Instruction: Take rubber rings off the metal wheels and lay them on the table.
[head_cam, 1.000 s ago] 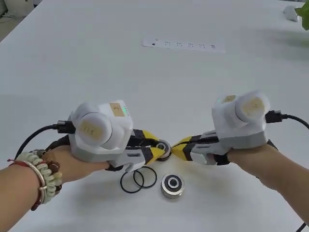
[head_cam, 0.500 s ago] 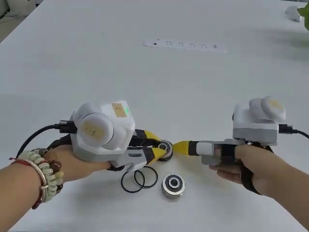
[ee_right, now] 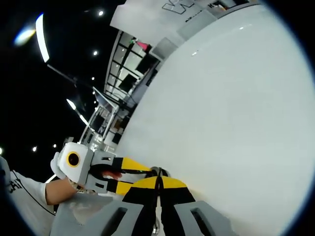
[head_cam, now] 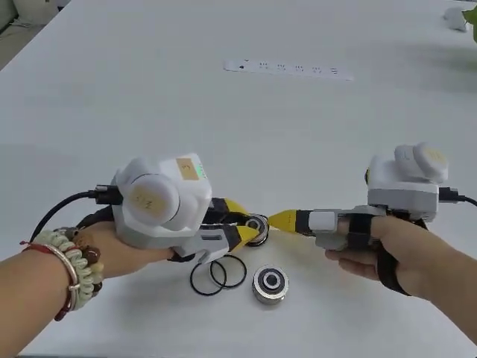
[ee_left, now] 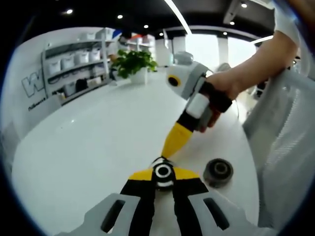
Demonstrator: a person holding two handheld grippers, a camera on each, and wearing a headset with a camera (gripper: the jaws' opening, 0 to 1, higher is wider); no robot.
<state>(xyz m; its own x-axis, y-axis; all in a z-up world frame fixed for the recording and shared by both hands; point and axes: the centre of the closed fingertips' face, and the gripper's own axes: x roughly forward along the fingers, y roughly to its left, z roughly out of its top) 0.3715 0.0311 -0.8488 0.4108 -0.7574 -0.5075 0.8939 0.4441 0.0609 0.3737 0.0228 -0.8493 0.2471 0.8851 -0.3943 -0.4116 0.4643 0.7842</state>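
My left gripper (head_cam: 250, 231) is shut on a small metal wheel (head_cam: 256, 225) and holds it just above the white table (head_cam: 223, 134). In the left gripper view the wheel (ee_left: 163, 172) sits between the yellow fingertips (ee_left: 142, 175). My right gripper (head_cam: 274, 220) comes in from the right, jaws shut, with its yellow tip touching the wheel's edge; whether it pinches a ring is unclear. Two black rubber rings (head_cam: 218, 274) lie overlapping on the table below the left gripper. A second metal wheel (head_cam: 269, 284) lies flat beside them, also seen as a dark wheel (ee_left: 218, 172).
A white power strip (head_cam: 289, 69) lies across the far part of the table. A green plant (head_cam: 471, 22) stands at the far right corner. Black cables trail from both grippers toward the table's near edge.
The right gripper has rolled onto its side and its hand has drawn back to the right, its tip staying at the wheel. The left gripper holds the wheel in place.
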